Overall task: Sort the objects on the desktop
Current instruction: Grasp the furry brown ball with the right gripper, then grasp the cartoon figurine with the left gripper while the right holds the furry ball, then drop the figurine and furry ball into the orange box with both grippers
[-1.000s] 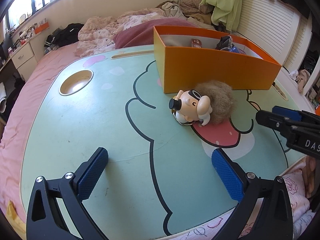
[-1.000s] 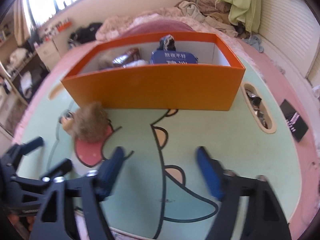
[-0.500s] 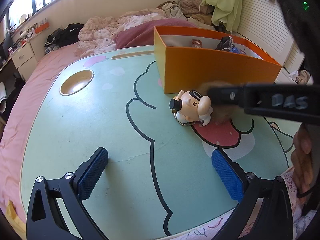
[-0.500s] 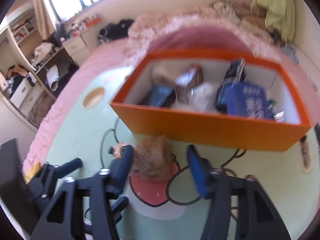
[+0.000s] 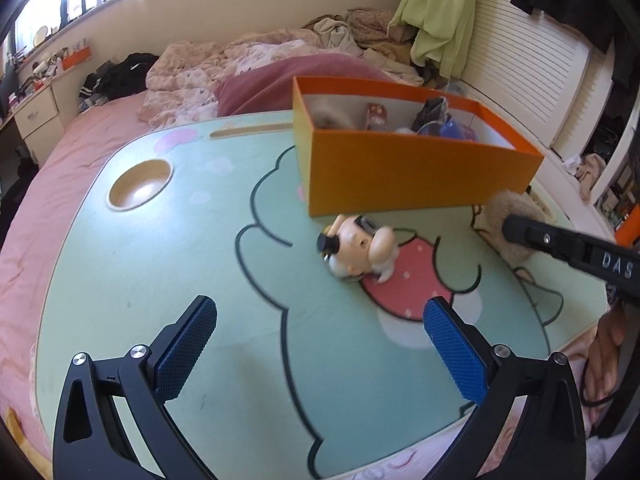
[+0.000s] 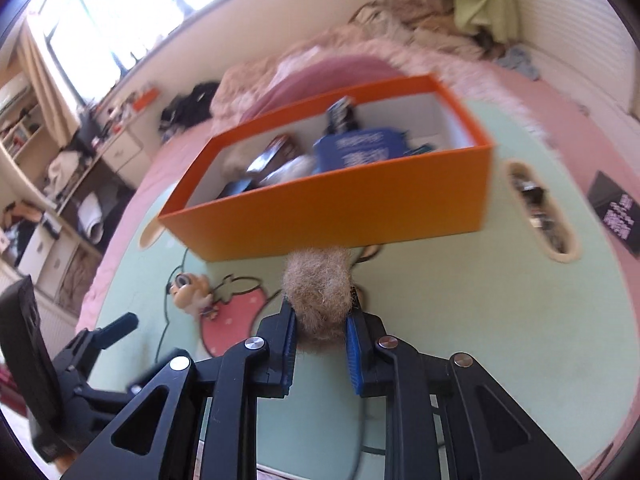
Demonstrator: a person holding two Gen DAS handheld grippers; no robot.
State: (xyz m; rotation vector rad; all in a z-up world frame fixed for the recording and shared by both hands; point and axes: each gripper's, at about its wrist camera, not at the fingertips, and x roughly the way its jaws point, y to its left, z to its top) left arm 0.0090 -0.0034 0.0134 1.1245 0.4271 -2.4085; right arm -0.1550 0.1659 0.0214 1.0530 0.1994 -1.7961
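Gaping wide over bare tabletop (image 5: 168,248), the left claw (image 5: 320,344) holds nothing; one figurine (image 5: 358,246) lies just ahead. The right claw (image 6: 320,334), having just closed, pinches one fur ball (image 6: 318,284). One orange box (image 6: 360,200) stands directly beyond it, blocking the way.

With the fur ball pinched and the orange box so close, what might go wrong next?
1. The right gripper pinches only the near edge of the soft fur ball; it may slip free when lifted.
2. The ball sits against the orange box wall; a low lift could push the box.
3. The small figurine lies nearby and may get knocked.
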